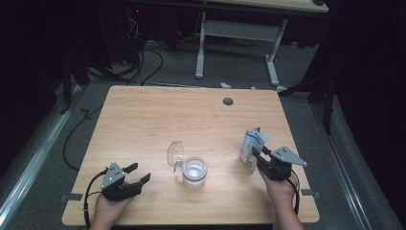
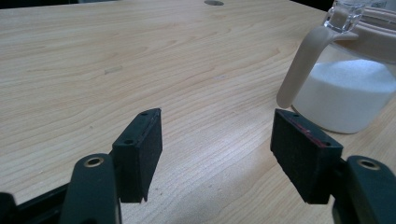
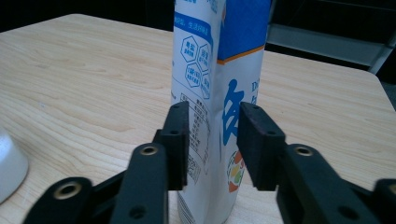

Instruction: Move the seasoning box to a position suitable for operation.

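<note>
High view: your right gripper stands at the upright blue-and-white paper packet on the light wooden table. The clear lidded jar of white powder sits between your hands.

Left gripper view: left gripper gapes, holding nothing.

Right gripper view: jaws flank the packet; contact unclear.

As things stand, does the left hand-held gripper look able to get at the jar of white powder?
Probably yes. The left hand-held gripper is open with nothing between its pads, and only bare table lies between it and the jar. The jar's flipped-up lid stands on the near side and may crowd a grasp.
</note>
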`<state>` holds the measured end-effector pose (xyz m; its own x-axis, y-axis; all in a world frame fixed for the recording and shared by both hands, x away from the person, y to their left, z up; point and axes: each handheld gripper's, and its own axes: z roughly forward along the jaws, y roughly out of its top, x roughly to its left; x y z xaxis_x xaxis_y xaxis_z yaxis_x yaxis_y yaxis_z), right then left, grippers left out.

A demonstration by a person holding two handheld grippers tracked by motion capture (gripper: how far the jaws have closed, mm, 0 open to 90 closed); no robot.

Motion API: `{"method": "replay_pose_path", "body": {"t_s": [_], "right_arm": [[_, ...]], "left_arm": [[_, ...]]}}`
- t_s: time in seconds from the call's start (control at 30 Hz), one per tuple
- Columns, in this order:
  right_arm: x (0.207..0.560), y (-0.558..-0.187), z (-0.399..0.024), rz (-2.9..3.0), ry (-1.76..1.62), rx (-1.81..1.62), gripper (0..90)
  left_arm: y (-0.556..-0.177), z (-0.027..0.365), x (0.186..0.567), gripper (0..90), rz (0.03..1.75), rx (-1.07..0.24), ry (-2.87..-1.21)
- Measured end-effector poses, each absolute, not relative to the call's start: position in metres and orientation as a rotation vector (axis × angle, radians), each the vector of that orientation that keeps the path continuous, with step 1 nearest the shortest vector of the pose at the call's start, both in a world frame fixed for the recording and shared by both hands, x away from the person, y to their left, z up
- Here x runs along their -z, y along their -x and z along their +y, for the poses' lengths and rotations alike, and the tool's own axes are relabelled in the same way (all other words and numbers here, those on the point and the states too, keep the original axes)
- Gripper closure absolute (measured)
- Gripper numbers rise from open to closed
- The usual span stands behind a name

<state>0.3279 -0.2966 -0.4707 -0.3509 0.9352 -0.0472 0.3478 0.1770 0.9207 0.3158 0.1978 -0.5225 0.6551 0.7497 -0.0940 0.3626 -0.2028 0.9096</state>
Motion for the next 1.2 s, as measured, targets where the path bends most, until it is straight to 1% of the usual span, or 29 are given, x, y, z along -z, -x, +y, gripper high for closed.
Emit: {"method": "replay_pose_path", "body": {"t_s": [0.27, 0.4, 0.67, 0.8, 0.93, 1.2], "right_arm": [[0.473, -0.329, -0.296, 1.816, -1.223, -1.129, 40.1], [0.474, -0.325, -0.298, 1.81, -1.243, -1.13, 33.9], [0.482, -0.308, -0.3, 1.789, -1.26, -1.135, 32.8], [0.487, -0.299, -0.3, 1.78, -1.266, -1.135, 33.8], [0.491, -0.288, -0.298, 1.771, -1.238, -1.133, 34.6], [0.494, -0.273, -0.3, 1.787, -1.235, -1.164, 35.6]], "left_arm": [[-0.316, 0.197, 0.522, 35.1, 0.89, -0.442, -1.817], [-0.316, 0.196, 0.522, 35.1, 0.893, -0.425, -1.817], [-0.316, 0.193, 0.521, 33.9, 0.904, -0.419, -1.796], [-0.316, 0.19, 0.52, 33.4, 0.921, -0.438, -1.814], [-0.315, 0.186, 0.521, 31.0, 0.929, -0.44, -1.819], [-0.315, 0.178, 0.524, 30.4, 0.962, -0.453, -1.851]]}}
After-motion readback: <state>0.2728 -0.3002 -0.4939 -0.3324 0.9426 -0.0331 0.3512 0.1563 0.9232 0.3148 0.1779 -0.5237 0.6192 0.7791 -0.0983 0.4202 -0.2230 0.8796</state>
